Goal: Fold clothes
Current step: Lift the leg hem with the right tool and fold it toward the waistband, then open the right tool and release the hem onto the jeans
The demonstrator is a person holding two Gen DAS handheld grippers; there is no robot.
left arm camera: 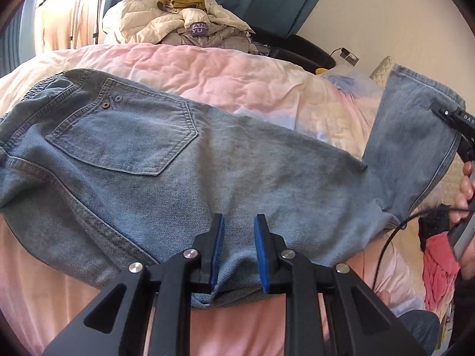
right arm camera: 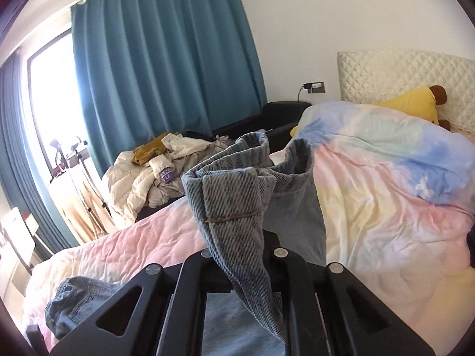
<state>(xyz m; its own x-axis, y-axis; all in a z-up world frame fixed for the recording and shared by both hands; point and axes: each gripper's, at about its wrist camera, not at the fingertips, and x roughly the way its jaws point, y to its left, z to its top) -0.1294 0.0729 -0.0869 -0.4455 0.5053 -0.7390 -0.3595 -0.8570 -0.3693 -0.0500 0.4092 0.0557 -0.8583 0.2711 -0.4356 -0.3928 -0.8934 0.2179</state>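
At the bottom centre of the right wrist view, the right gripper (right arm camera: 246, 255) is clenched on the leg hems of the jeans (right arm camera: 234, 195), lifted above the quilt (right arm camera: 386, 195). Low in the left wrist view, the left gripper (left arm camera: 239, 252) has its blue pads parted astride the thigh edge; whether they pinch it, I cannot tell. Seat and pocket lie flat across the frame's left. Denim looks heavy, thick and limp, not slippery; hems and waistband seem the firmest holds.
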